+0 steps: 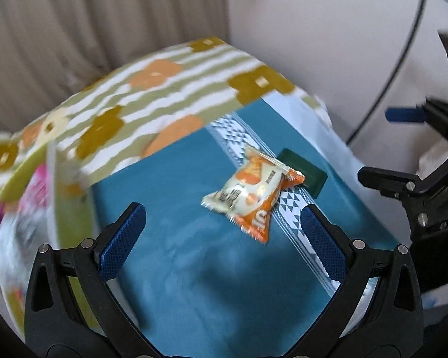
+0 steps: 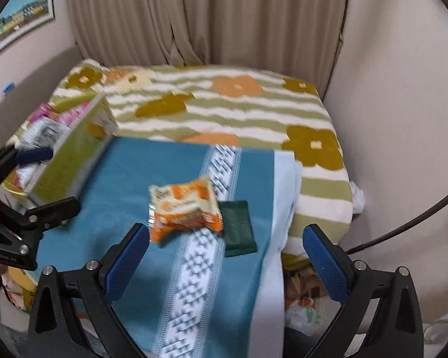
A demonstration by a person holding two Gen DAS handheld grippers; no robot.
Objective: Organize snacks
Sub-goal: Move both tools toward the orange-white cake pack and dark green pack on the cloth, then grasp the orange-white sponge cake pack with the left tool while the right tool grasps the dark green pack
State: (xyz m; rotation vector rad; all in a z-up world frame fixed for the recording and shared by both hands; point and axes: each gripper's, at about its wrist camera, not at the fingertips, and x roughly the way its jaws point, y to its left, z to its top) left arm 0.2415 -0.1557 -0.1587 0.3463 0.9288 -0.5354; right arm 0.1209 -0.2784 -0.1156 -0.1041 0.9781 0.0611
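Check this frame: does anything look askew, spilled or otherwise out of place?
Two snacks lie loose on the teal cloth: an orange-and-white packet partly overlapping a dark green packet. The green box, already holding other packets, sits tilted at the cloth's edge. Nothing looks spilled or torn.

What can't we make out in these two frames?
- Box contents: motion blur in both views; the box wall hides most in the right wrist view, the frame edge cuts them in the left.
- Orange packet print: blurred, unreadable in either view.
- Green packet: near end tucked behind the orange packet in both views; label too dark to read.
- Floor clutter, right wrist view: partly hidden by the cloth edge and a finger.
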